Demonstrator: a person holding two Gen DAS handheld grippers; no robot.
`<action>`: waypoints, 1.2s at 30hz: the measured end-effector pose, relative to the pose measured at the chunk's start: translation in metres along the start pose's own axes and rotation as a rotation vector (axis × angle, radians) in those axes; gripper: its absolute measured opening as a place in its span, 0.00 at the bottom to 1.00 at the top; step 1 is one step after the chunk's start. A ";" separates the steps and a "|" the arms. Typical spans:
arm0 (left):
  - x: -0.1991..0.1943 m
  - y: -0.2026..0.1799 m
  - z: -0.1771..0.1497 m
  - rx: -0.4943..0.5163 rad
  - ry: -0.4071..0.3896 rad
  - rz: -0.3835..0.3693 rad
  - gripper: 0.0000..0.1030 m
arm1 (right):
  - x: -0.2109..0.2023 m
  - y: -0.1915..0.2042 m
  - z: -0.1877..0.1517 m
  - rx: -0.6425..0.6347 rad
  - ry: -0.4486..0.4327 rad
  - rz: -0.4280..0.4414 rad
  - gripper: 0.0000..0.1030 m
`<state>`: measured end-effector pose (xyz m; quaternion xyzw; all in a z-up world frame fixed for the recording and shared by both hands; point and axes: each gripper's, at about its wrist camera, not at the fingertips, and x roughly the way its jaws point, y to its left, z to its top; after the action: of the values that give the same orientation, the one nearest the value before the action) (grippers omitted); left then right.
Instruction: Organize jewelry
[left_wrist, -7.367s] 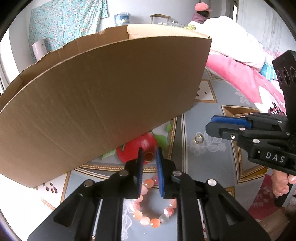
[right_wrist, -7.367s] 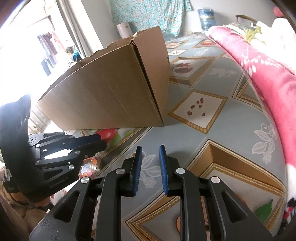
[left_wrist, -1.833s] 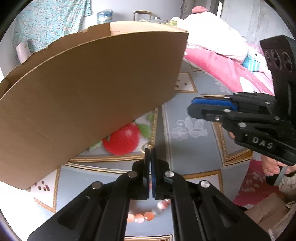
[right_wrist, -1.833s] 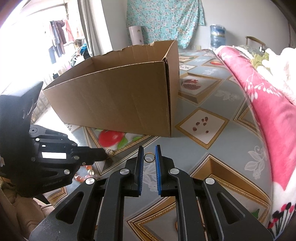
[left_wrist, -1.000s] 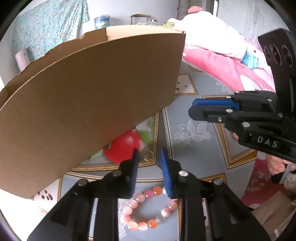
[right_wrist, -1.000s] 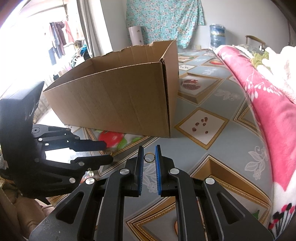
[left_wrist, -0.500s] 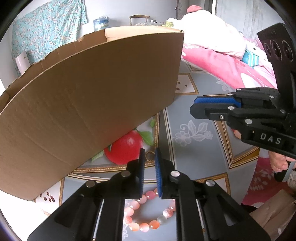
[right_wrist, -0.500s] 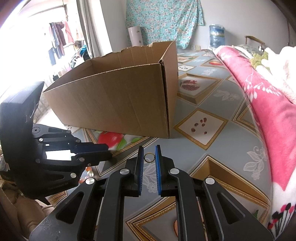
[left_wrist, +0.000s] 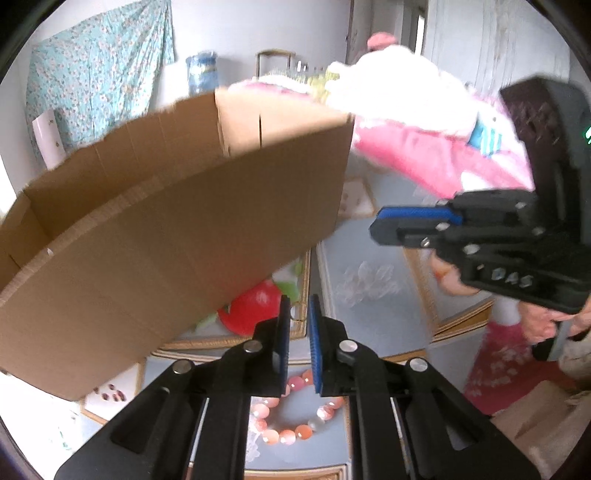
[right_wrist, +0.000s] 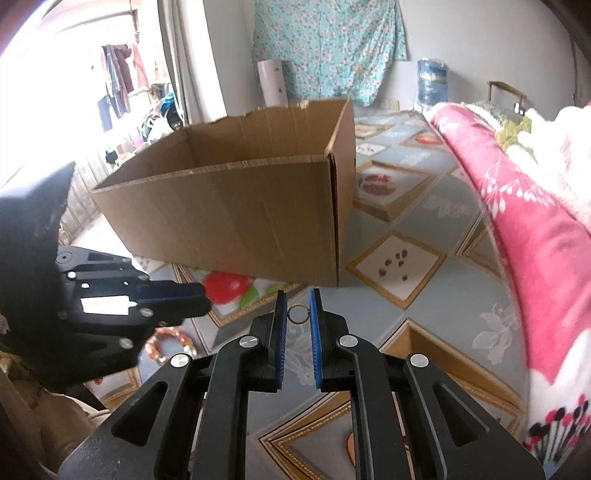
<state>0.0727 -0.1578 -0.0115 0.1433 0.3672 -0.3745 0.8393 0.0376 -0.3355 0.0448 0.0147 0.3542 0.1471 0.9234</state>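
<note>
My left gripper (left_wrist: 299, 301) is shut on a small gold ring (left_wrist: 296, 316), just off the patterned mat (left_wrist: 369, 325). It sits in front of the open cardboard box (left_wrist: 166, 240). A pink bead bracelet (left_wrist: 291, 417) lies on the mat under its fingers and also shows in the right wrist view as the bracelet (right_wrist: 168, 343). My right gripper (right_wrist: 297, 295) is shut on a second gold ring (right_wrist: 290, 314), held at the pad tips, short of the box (right_wrist: 240, 214) corner. The right gripper (left_wrist: 376, 221) hangs to the right of the left one.
A pink blanket (right_wrist: 535, 221) with white bedding rises along the right side. A person's hand (left_wrist: 535, 325) holds the right gripper. The left gripper body (right_wrist: 110, 302) fills the left of the right wrist view. A floral cloth and a water jug stand at the far wall.
The left jaws closed from open onto the ring on the mat, then the left gripper rose, bringing the box's open top into view. The right gripper kept still with its ring.
</note>
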 end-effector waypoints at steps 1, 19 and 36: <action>-0.009 0.001 0.003 0.000 -0.022 -0.007 0.09 | -0.006 0.002 0.005 -0.004 -0.019 0.004 0.10; -0.017 0.096 0.072 -0.223 -0.043 0.107 0.09 | 0.042 0.022 0.109 -0.074 -0.048 0.153 0.10; -0.019 0.134 0.073 -0.414 -0.079 0.006 0.29 | 0.023 -0.019 0.116 0.088 -0.088 0.161 0.23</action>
<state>0.1999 -0.0944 0.0485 -0.0459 0.4028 -0.2938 0.8656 0.1354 -0.3386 0.1144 0.0900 0.3168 0.2043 0.9218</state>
